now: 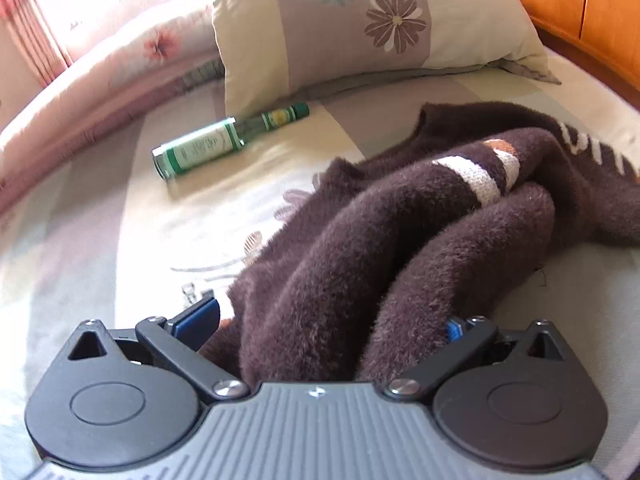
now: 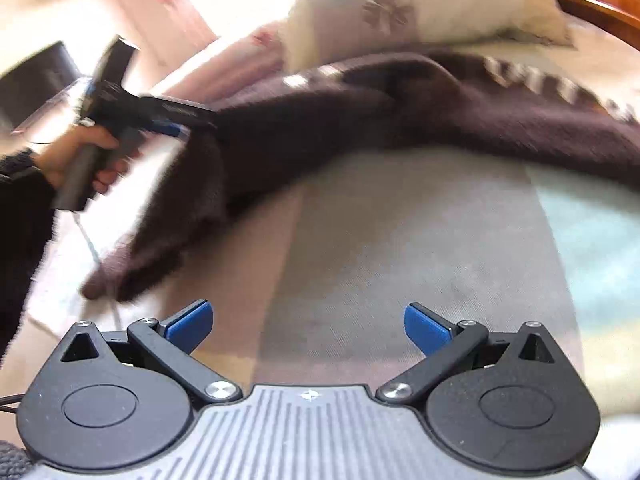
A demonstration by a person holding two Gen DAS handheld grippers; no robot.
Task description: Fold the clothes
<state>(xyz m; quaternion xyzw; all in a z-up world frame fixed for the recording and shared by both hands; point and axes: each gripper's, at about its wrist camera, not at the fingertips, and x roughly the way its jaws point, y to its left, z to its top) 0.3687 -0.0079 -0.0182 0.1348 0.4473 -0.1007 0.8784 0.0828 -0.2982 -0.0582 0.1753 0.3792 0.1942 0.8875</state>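
Right wrist view: left claw (image 2: pixel 188 130), hand-held level, grips the sweater (image 2: pixel 320 120).

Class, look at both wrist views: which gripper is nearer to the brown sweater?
Left. The left gripper has the brown sweater bunched between its fingers. The right gripper hangs open over bare bedsheet, apart from it.

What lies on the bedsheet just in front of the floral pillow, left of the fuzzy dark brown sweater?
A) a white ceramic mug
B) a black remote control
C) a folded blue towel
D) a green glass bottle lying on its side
D: the green glass bottle with a pale label lies on its side beside the fuzzy dark brown sweater, below the floral pillow.
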